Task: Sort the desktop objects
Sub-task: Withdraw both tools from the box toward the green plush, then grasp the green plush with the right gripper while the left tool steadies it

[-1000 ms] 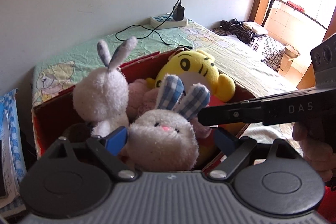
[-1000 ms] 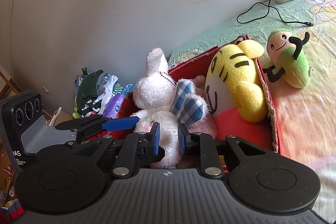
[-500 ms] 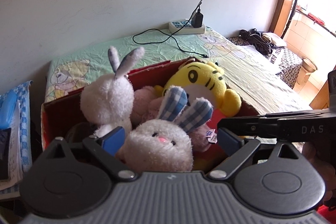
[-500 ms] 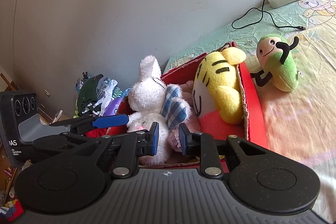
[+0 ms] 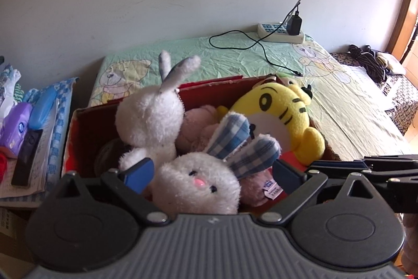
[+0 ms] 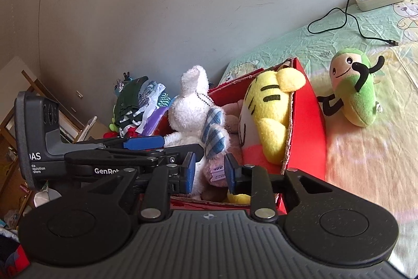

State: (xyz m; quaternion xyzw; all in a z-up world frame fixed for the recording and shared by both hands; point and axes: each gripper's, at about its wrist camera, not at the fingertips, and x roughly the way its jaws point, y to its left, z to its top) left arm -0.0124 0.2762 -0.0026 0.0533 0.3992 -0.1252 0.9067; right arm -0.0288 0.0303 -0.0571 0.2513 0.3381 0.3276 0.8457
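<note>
On the bed [image 6: 365,174], a red box [image 6: 308,122] holds most of the soft toys, yellow tiger [image 6: 271,122] and two white rabbits among them. One toy lies outside, well right of the box wall: the green plush [image 6: 352,93], its long axis leaning upward and left. The right gripper [image 6: 208,173], jaws narrowly parted and empty, sits nearer it and would likely swing right. The left gripper [image 5: 211,174] hovers with jaws spread wide either side of the checked-ear rabbit [image 5: 198,182], not visibly pinching it.
</note>
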